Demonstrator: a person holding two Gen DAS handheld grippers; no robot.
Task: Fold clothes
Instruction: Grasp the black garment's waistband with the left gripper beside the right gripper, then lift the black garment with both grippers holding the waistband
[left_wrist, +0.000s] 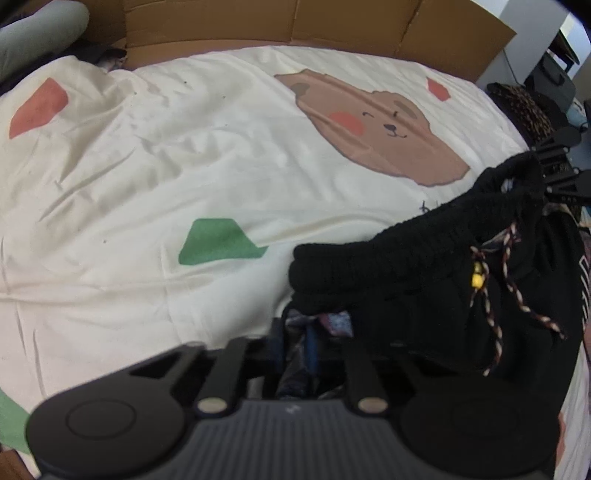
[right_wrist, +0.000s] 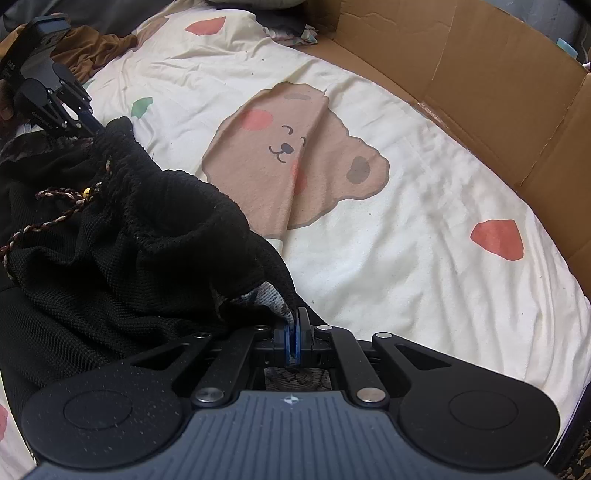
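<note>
Black shorts (left_wrist: 406, 266) with a ribbed elastic waistband and a braided drawstring (left_wrist: 513, 288) hang stretched between both grippers above the bed. My left gripper (left_wrist: 295, 326) is shut on one end of the waistband, where a patterned lining shows. The right gripper (left_wrist: 546, 177) pinches the far end at the right edge. In the right wrist view the shorts (right_wrist: 129, 240) bunch at the left, and my right gripper (right_wrist: 293, 321) is shut on a corner with grey lining. The left gripper (right_wrist: 92, 127) grips the waistband's other end at upper left.
A cream bed sheet (left_wrist: 147, 166) with a brown bear print (right_wrist: 288, 166) and coloured shapes lies under the shorts. A cardboard wall (right_wrist: 480, 74) borders the far side. A brown garment (right_wrist: 92, 48) and dark patterned clothes (left_wrist: 524, 107) lie at the bed's edges.
</note>
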